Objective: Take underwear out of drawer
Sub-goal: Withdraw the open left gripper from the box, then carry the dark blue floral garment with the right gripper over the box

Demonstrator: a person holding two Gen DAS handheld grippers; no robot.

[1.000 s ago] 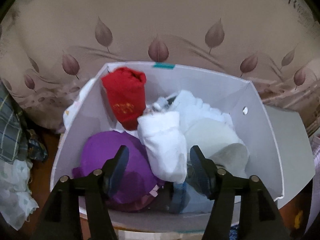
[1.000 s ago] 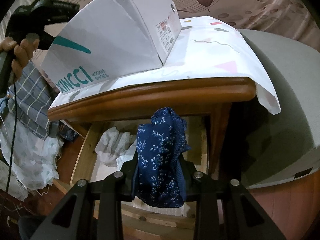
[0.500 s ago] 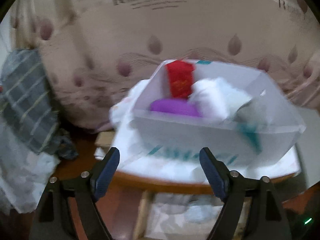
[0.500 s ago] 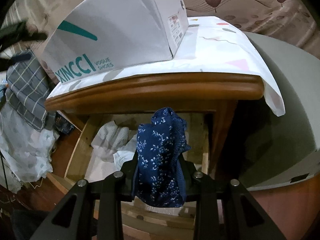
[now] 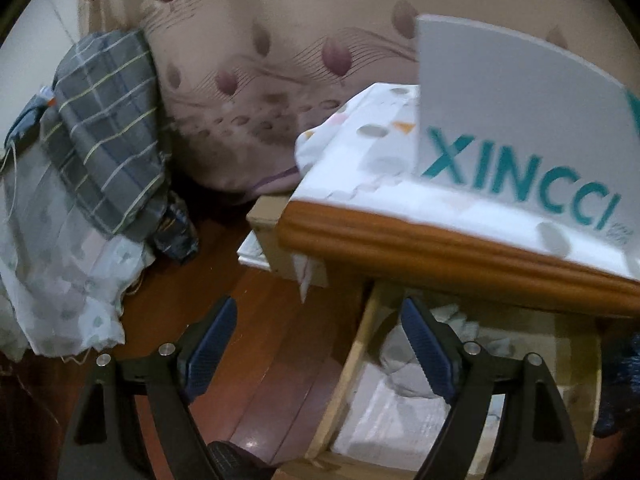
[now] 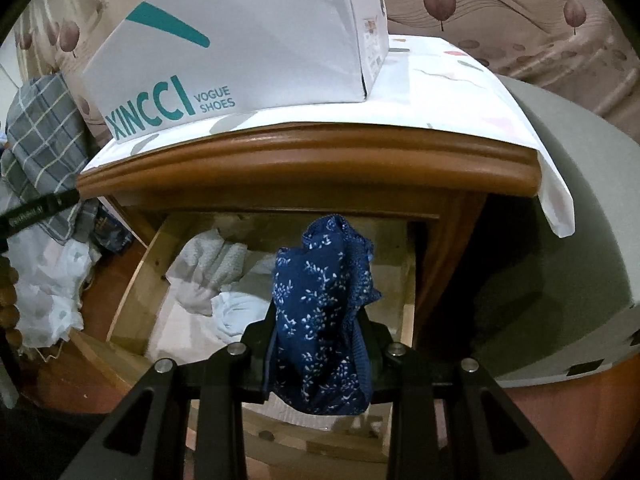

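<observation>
Through the left wrist camera I am looking at the left gripper [image 5: 316,344] with its jaws standing wide apart after just opening, nothing between them; they are straddling the left wall of the open wooden drawer [image 5: 352,364], one finger over the floor and the other over the drawer. The pale crumpled underwear [image 5: 404,360] is lying just ahead and to the right of the jaws, down inside the drawer, so this hand is sitting nearer to it and, I judge, needs to shift right and down. On the nightstand top the shoebox [image 5: 520,120] is showing teal letters reading "XINCCI". Through the right wrist camera I am seeing the right gripper [image 6: 320,320] clamped on a dark blue floral underwear piece [image 6: 320,312], which is standing up lengthwise between the fingers above the drawer [image 6: 136,292]. The pale pieces [image 6: 212,276] are lying left of it, spread roughly across the drawer. Here the box [image 6: 240,40] is reading "XINCCI VOGUE SHOES"; its end label is too small to read.
</observation>
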